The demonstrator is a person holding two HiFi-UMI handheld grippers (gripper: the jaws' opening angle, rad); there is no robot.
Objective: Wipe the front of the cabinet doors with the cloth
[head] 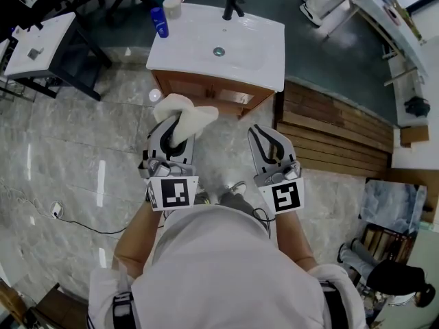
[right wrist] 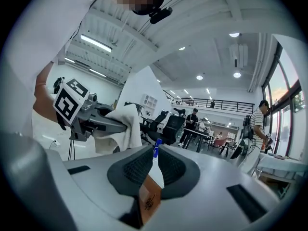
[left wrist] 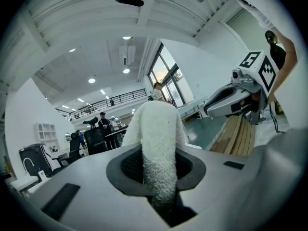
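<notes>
A wooden vanity cabinet stands ahead of me, its brown doors point(head: 206, 91) under a white sink top point(head: 257, 53). My left gripper point(head: 175, 123) is shut on a white cloth point(head: 188, 110), which bunches out past the tips just short of the doors. In the left gripper view the cloth point(left wrist: 156, 129) rises from between the dark pads point(left wrist: 127, 165). My right gripper point(head: 264, 134) hangs beside it to the right, shut and holding nothing. In the right gripper view only a thin slit shows between its pads point(right wrist: 130, 170), with the cabinet wood point(right wrist: 149, 196) behind.
A black faucet point(head: 233, 5), a blue bottle point(head: 159, 22) and a cup point(head: 171, 7) stand on the sink top. Wooden planks point(head: 329, 129) lie on the floor to the right. A black-legged table point(head: 41, 46) stands at the left. A cable point(head: 68, 218) crosses the marble floor.
</notes>
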